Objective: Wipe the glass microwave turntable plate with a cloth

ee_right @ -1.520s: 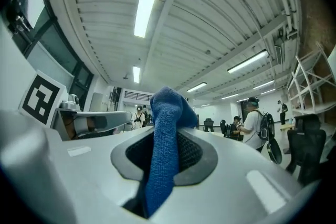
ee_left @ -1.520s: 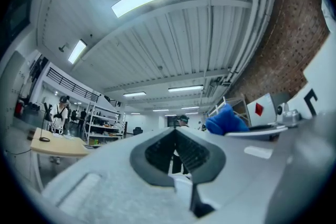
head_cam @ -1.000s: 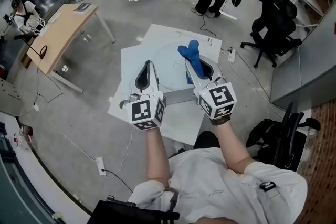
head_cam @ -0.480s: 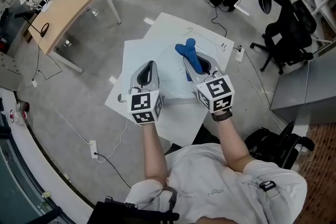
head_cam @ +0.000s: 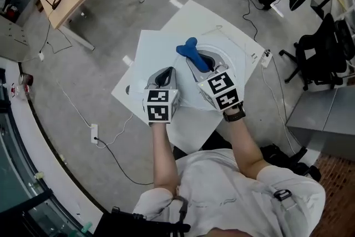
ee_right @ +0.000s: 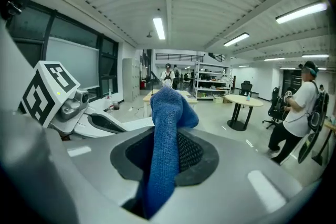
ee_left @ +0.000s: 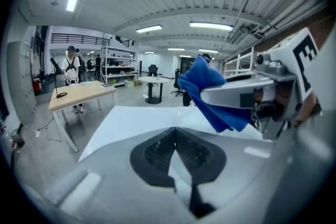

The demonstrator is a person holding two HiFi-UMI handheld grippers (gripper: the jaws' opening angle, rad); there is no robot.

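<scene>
Over the table (head_cam: 150, 47), forearms (head_cam: 162, 152) parallel, right hand-held gripper (head_cam: 195, 62) clamps the cloth (head_cam: 187, 50); left hand-held gripper (head_cam: 166, 75) is closed.

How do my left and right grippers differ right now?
The right gripper is clamped on the blue cloth; the left gripper has its jaws meeting at the tips, with nothing visible between them. The right gripper reaches farther over the glass plate; the left gripper sits at its rim. Both point forward, side by side.

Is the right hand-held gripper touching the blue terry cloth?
Touching. The right gripper view shows the blue terry cloth pinched between the right hand-held gripper's closed jaws.
</scene>
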